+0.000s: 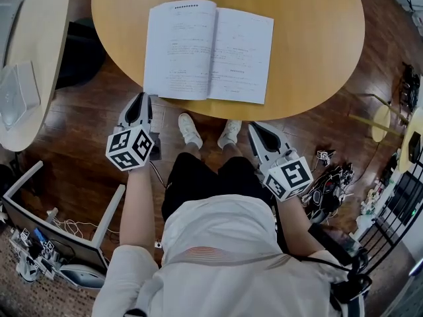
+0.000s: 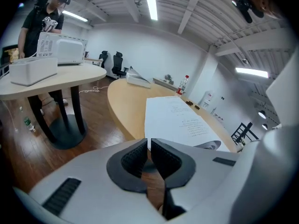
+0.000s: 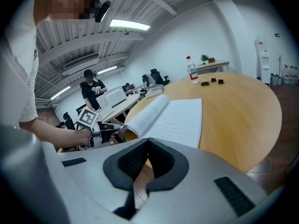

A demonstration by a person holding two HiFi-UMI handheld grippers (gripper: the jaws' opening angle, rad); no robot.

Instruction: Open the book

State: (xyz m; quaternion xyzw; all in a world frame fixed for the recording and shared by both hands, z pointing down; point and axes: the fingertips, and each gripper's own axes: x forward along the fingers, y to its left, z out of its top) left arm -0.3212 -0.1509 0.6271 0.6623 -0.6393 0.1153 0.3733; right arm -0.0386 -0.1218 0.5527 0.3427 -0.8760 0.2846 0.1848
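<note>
A white book (image 1: 208, 51) lies open, pages up, near the front edge of the round wooden table (image 1: 317, 51). It also shows in the left gripper view as the book (image 2: 180, 120) and in the right gripper view as the book (image 3: 170, 118). My left gripper (image 1: 141, 102) hangs below the table's edge, just short of the book's left corner, shut and empty. My right gripper (image 1: 258, 133) is also below the edge, to the right of the person's feet, shut with nothing in it.
A second pale table (image 1: 33, 58) with a white box stands at the left. A person (image 2: 44, 20) stands behind that table in the left gripper view. A bottle (image 3: 191, 71) and small dark items sit at the far side of the round table. Cables and clutter (image 1: 330, 183) lie on the floor at right.
</note>
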